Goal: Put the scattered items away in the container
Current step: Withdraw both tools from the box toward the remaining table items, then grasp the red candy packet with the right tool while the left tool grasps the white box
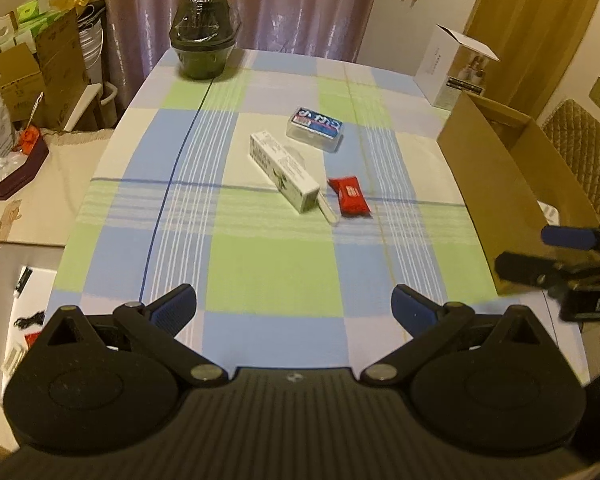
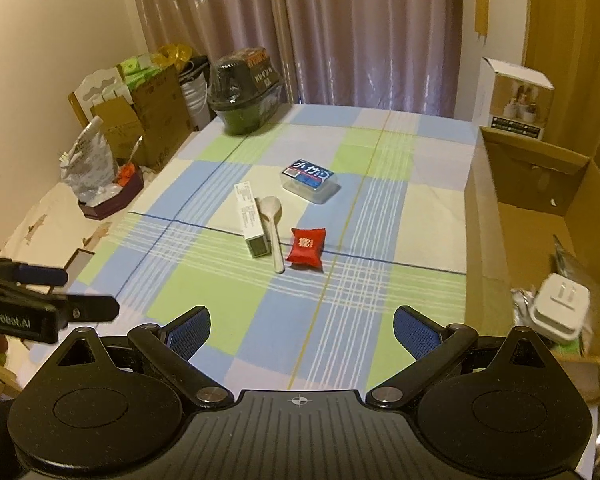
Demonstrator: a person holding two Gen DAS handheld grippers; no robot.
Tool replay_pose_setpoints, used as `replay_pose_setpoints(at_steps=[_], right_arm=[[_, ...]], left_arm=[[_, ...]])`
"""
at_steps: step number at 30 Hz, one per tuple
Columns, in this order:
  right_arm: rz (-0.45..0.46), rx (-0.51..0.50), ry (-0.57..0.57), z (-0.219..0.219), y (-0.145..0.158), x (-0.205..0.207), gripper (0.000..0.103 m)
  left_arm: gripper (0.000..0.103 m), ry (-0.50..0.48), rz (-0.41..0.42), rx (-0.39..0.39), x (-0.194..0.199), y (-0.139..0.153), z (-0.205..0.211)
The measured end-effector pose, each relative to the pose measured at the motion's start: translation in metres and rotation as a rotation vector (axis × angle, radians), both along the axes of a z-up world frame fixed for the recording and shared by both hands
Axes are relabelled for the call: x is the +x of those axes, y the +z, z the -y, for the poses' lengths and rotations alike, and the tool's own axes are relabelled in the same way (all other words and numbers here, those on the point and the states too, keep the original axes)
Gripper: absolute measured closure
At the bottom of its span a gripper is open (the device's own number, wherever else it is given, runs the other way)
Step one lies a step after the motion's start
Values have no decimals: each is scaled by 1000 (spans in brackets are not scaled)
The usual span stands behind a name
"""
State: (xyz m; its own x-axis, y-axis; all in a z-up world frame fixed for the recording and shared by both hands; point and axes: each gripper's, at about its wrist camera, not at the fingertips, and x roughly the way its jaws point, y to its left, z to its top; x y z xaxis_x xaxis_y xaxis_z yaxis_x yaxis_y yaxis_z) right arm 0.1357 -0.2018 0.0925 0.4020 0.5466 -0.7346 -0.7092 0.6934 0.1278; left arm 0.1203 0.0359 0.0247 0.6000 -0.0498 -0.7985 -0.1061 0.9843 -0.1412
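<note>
On the checked tablecloth lie a white carton (image 1: 284,170) (image 2: 251,224), a pale spoon (image 2: 273,226) (image 1: 327,210) beside it, a red sachet (image 1: 349,196) (image 2: 306,248) and a clear plastic box with a blue label (image 1: 317,127) (image 2: 309,180). The open cardboard box (image 1: 496,184) (image 2: 480,216) stands at the table's right edge; a white plug adapter (image 2: 560,310) lies inside. My left gripper (image 1: 294,308) and right gripper (image 2: 302,328) both hover open and empty over the near table, well short of the items. Each shows at the edge of the other's view, the right (image 1: 540,254) and the left (image 2: 60,292).
A dark lidded bowl (image 1: 204,36) (image 2: 246,92) sits at the table's far left corner. A white product box (image 1: 452,68) (image 2: 512,96) stands behind the cardboard box. Cartons, bags and a dark tray (image 2: 112,200) crowd the side surface to the left.
</note>
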Motion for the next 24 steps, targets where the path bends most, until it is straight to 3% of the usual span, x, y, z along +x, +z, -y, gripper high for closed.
replay_pose_setpoints(at_steps=[6,13,14,15,16,21,24], right_arm=[[-30,-1,5,-22,-30,40,1],[-81,6,34,-49,-69,83,2],[-90,8,41,-53,-73,88,8],[-98,3,48,-57,-78,93,26],[-101,-5,53,-61,-82,98,31],[-104,-15,60,-73,-99,111,31],[-107,-23,61,-77,-107,114,31]], left_arm=[[3,20,-7,-3,57,-17,-9],[13,33,-37,-22,123,-48,-20],[13,33,-38,-30,132,-53,-21],[13,33,-38,-38,139,-57,-22],[13,33,-39,-47,147,-61,-23],[16,26,-43,-65,186,-80,-23],[25,15,-63,-67,206,-94,-20]])
